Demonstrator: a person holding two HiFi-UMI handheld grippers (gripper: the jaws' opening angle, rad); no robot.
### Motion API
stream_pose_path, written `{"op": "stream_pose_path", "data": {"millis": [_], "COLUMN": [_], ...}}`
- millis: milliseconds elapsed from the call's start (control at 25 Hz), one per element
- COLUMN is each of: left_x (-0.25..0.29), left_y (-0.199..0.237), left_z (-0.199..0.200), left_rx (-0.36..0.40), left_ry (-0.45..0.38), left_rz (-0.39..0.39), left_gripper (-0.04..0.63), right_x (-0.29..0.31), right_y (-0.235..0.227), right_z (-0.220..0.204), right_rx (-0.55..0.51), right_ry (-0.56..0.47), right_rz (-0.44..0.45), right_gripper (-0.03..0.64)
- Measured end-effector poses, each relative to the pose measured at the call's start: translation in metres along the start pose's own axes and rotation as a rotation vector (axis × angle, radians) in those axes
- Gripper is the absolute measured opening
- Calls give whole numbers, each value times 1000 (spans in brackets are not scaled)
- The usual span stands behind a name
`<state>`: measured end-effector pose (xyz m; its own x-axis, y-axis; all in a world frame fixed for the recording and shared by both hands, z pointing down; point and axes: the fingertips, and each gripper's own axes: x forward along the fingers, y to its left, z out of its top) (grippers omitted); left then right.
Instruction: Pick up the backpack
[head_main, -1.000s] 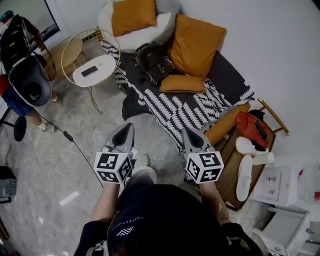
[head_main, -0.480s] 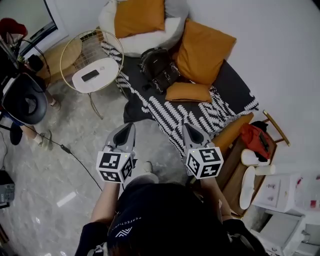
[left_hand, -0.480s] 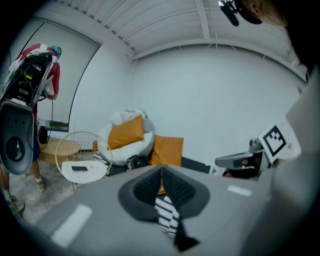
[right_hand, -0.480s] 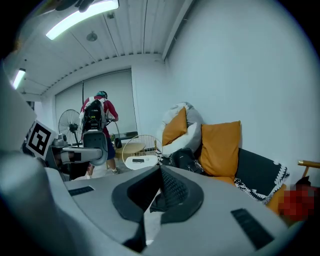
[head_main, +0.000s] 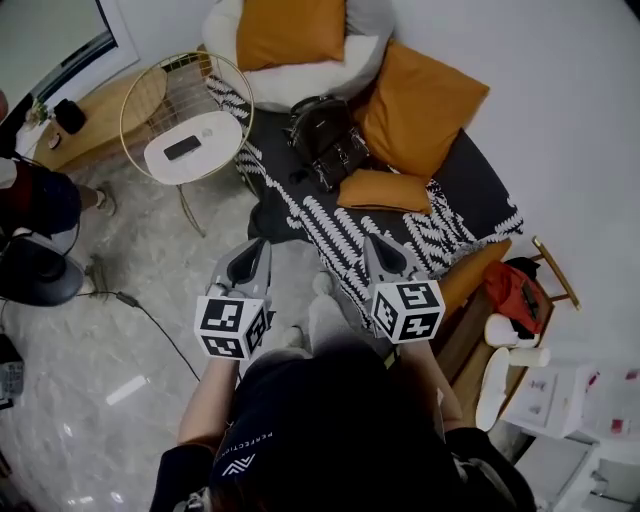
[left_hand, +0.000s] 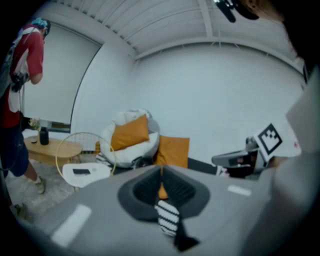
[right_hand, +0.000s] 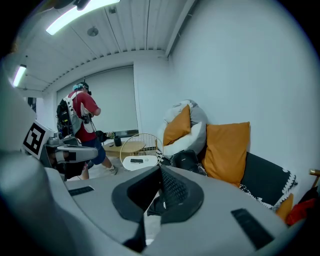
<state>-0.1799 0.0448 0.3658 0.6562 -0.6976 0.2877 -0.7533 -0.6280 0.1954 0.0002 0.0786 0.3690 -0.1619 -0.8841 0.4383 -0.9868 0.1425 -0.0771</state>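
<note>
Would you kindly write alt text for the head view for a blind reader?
A black backpack lies untouched on a dark sofa among orange cushions. Nearer the camera, the person's left gripper and right gripper, both shut and empty, point toward the sofa; a white side table stands at left.

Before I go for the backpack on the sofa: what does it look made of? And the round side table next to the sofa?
Backpack: looks like black leather or faux leather, slightly glossy, with highlights along its folds; which of the two I cannot tell. Side table: thin gold-coloured wire hoop frame, probably metal, with a smooth matte white top.
</note>
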Motion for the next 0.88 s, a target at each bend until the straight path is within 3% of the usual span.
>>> {"op": "stream_pose_path", "data": {"millis": [360, 880], "left_x": [69, 198], "left_y": [32, 63], "left_z": [6, 17], "left_rx": [-45, -81], "left_ry": [-5, 73], "left_rz": [87, 126], "left_gripper": [45, 112], "right_x": [84, 196], "right_y": [-35, -105], "right_z": [25, 64], "right_rx": [-44, -68], "right_ry": [8, 57], "right_rz": [88, 165], "right_gripper": [6, 54]}}
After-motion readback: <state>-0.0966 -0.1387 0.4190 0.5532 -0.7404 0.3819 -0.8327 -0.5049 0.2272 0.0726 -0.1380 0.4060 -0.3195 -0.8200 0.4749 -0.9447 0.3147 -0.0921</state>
